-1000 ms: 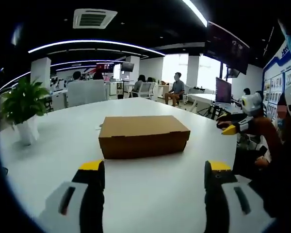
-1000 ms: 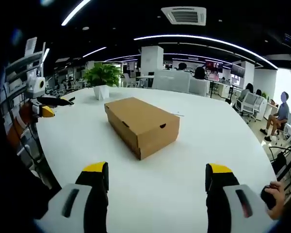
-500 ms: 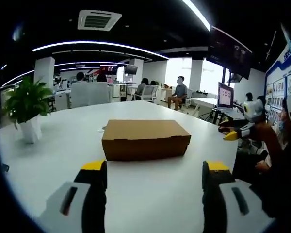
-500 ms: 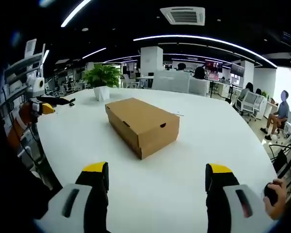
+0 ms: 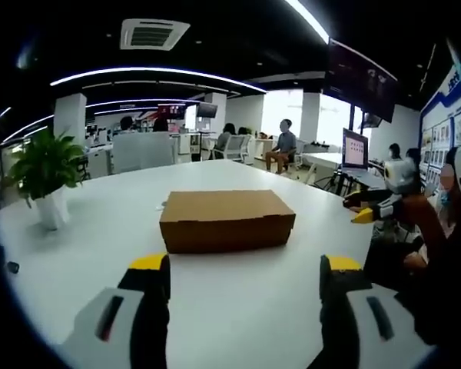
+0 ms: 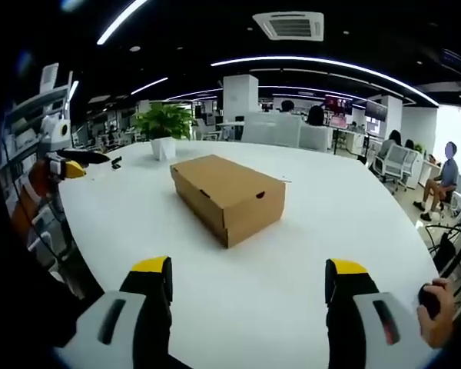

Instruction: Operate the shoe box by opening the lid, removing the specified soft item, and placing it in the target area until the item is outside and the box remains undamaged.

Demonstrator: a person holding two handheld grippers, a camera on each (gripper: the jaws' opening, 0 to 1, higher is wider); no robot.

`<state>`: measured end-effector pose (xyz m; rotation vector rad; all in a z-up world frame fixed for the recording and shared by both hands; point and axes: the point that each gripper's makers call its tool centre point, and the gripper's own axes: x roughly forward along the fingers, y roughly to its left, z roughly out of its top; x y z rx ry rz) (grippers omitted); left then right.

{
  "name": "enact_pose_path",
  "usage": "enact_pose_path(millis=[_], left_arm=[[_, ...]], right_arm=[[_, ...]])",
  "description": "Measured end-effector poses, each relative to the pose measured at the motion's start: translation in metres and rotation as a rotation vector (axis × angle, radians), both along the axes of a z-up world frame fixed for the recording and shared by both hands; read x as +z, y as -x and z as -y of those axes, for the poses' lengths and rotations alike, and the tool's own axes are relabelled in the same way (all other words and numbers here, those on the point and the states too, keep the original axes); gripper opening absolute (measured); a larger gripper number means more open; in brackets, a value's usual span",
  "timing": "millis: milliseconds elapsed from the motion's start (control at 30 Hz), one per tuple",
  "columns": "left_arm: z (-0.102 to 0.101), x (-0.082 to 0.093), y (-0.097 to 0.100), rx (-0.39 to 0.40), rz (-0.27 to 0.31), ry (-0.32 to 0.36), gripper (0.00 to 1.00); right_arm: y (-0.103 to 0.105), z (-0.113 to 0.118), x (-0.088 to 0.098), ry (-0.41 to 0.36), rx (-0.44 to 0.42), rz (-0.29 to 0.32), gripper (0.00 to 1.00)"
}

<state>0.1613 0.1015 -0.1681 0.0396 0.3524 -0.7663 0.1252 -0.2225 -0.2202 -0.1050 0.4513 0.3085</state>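
Note:
A closed brown cardboard shoe box point(image 5: 227, 220) lies on the white table point(image 5: 100, 254), its long side facing my left gripper point(image 5: 242, 270). That gripper is open, empty, and hovers a short way in front of the box. In the right gripper view the same shoe box point(image 6: 227, 196) shows a short end with a small finger hole. My right gripper point(image 6: 248, 273) is open too, held back from the box above the table point(image 6: 353, 215). The lid is down, so the contents are hidden.
A potted green plant point(image 5: 44, 175) stands at the table's left side, also seen as the plant point(image 6: 163, 125) behind the box. A small white robot figure point(image 5: 396, 188) stands beyond the right edge. Seated people point(image 5: 282, 144) and chairs point(image 6: 395, 163) fill the office behind.
Both views shifted slightly as the hands moved; the box sits a touch differently in frame. Both grippers stay open and the box stays closed.

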Motion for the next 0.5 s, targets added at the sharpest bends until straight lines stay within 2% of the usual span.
enact_pose_path(millis=[233, 400, 500], left_arm=[[-0.016, -0.004, -0.004, 0.059, -0.027, 0.024, 0.82], [-0.017, -0.008, -0.009, 0.066, -0.042, 0.018, 0.83], [-0.013, -0.011, -0.011, 0.057, -0.048, 0.001, 0.82]], right_arm=[[-0.017, -0.015, 0.004, 0.005, 0.040, 0.003, 0.84], [-0.018, -0.018, 0.001, 0.004, 0.055, -0.008, 0.84], [-0.016, -0.012, 0.000, 0.002, 0.044, -0.015, 0.84]])
